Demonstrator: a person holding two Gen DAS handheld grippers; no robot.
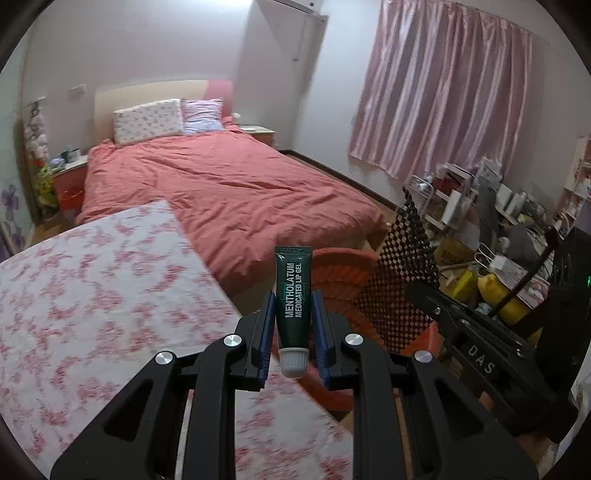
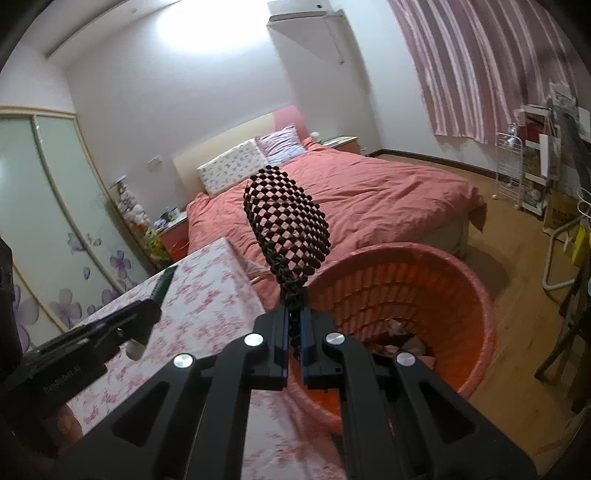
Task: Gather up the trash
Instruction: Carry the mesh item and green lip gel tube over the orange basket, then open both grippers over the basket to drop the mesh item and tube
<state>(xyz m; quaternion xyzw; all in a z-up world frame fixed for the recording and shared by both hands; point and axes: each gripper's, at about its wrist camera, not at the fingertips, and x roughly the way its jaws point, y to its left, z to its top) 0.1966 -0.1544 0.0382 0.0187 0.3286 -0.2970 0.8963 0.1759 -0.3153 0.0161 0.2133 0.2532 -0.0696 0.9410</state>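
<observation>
Left tongs [image 1: 293,295] grip lip gel tube [image 1: 293,291]; right tongs [image 2: 294,314] clamp beaded net [image 2: 286,229].

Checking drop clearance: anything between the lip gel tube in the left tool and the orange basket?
Nothing visible. The lip gel tube sits clamped in the left tool, and the orange basket lies open-topped just beyond the table edge.

Dim, pinkish indoor light fills both fisheye views, whose edges curve and darken into black corners. A blown-out white ceiling glare [image 2: 207,33] washes the right view. The pink floral tablecloth [image 1: 92,295] is motion-blurred, while the dark green lip-gel tube [image 1: 293,299] reads sharp.
</observation>
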